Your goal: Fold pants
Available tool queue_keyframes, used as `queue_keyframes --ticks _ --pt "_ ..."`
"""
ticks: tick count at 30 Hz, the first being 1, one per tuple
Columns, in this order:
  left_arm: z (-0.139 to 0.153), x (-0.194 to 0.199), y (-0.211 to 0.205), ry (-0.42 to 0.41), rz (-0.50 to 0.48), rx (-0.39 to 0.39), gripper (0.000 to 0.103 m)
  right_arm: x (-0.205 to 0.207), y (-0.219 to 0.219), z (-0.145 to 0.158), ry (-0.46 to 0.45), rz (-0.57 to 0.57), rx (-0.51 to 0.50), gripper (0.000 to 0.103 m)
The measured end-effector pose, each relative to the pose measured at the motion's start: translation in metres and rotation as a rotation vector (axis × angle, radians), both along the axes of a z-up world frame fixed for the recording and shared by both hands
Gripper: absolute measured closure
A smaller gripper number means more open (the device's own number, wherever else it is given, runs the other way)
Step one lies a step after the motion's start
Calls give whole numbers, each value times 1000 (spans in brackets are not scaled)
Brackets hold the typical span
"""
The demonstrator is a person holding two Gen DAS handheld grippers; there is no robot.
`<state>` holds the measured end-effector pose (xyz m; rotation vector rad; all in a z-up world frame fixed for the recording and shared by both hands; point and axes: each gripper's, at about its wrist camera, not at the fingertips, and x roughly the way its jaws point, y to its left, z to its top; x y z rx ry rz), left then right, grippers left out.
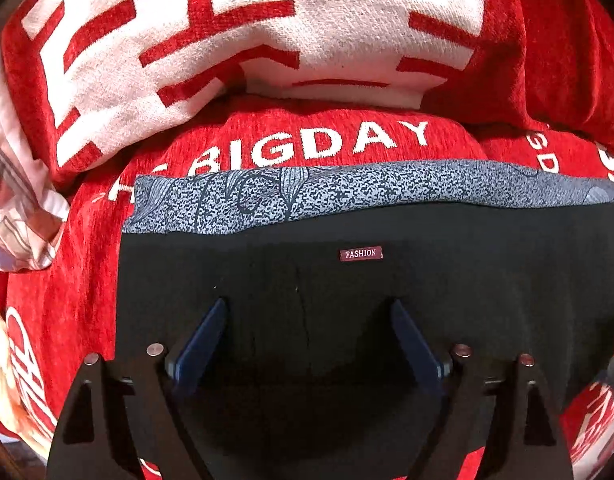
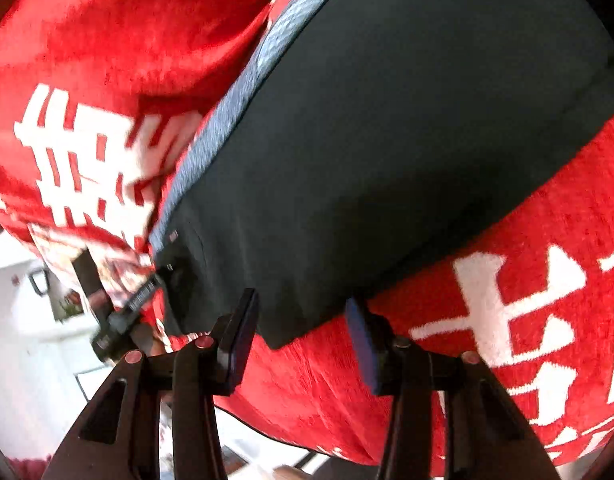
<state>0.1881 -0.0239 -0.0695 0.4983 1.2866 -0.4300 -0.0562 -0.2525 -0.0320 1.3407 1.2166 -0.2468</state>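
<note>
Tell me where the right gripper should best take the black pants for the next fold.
Probably the near corner of the black pants. It juts over the red blanket, between the open fingers of the right gripper. Come in low from the blanket side: that free edge lies flat, with no bulk behind it.

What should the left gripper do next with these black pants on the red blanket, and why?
Probably lower the left gripper and close on the black pants. Its jaws stand open above the cloth, near the FASHION label, gripping nothing. The right gripper hangs open at the pants' near edge over the red blanket, also empty.
</note>
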Motion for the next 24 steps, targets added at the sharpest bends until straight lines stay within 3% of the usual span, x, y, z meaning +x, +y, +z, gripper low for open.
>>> queue_keyframes --ticks 1,6,11,15,20,24 --pt "0 0 0 -1 0 3 17 0 -4 2 -4 -20 -8 98" --pt "-6 1 -6 -18 -15 6 16 8 -20 29 -94 9 -63 98" --pt "-2 -1 -7 -3 -8 34 15 -21 -14 2 48 8 -42 99" --pt "16 -13 -11 3 -5 56 15 -41 -24 16 73 18 -48 97" --pt "43 -49 -49 -19 -83 6 15 -79 -81 45 72 -101 -131 91" --pt "37 -84 -104 27 -152 -36 15 -105 -130 53 80 -202 -191 86"
